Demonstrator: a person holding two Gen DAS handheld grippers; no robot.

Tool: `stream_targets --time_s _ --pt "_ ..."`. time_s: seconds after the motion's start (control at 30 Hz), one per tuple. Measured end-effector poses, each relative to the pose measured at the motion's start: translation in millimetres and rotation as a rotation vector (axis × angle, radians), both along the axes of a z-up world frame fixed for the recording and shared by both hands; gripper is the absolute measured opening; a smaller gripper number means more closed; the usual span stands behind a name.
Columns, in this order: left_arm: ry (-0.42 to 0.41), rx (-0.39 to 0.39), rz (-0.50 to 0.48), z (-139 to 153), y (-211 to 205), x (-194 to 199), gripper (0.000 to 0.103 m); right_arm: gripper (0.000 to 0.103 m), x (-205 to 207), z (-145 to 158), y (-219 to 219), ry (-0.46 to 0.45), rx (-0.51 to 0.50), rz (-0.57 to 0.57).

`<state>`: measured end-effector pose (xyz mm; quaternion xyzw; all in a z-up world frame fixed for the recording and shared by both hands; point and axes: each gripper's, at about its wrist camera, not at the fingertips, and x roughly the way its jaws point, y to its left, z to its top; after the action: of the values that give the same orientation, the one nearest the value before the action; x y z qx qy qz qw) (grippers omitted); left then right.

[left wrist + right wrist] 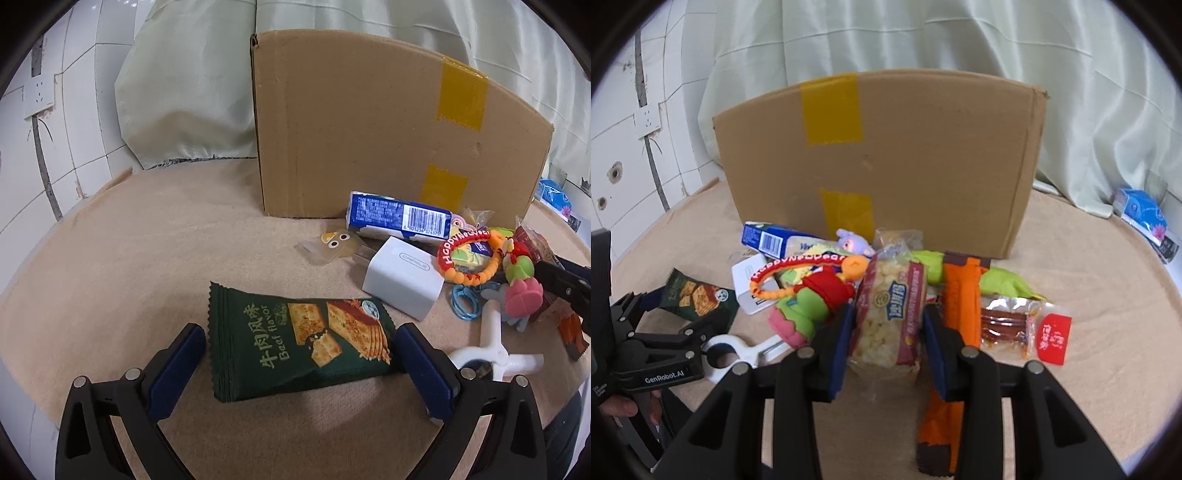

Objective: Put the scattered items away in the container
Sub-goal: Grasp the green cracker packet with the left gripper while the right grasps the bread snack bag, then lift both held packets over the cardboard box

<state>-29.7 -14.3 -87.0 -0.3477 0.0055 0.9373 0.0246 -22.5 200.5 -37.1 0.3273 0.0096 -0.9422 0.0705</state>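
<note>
Puffed-rice snack pack (886, 314) sits clenched in the right hand-held gripper (886, 332); lift straight up, clearing the cardboard box (886, 158) rim. Left hand-held gripper (299, 365) straddles the green cracker packet (295, 339), released.

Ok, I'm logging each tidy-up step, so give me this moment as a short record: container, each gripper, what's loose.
container: cardboard box, upright at the back of the beige cloth
left gripper: open, jaws either side of the green beef-flavour cracker pack
right gripper: shut on the puffed-rice snack pack
loose: white charger, blue barcode pack, orange wrapper, red bead ring
</note>
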Motion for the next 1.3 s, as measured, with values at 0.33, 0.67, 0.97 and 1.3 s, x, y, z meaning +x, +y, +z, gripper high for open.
stream_targets --time_s 0.33,0.67,0.97,1.3 --pt "0.025 0.023 -0.047 3 0 0 0.055 0.044 -2 -3 3 -0.012 -0.011 0.008" --pt "0.065 0.089 -0.082 23 -14 3 0.019 0.043 2 3 12 0.014 -0.049 -0.007" --pt "0.090 0.059 -0.070 31 -17 3 0.014 0.044 -3 -2 9 -0.005 -0.032 -0.003" --pt "0.086 0.063 -0.044 20 -17 -3 0.014 0.043 -5 -7 14 -0.007 -0.055 -0.010"
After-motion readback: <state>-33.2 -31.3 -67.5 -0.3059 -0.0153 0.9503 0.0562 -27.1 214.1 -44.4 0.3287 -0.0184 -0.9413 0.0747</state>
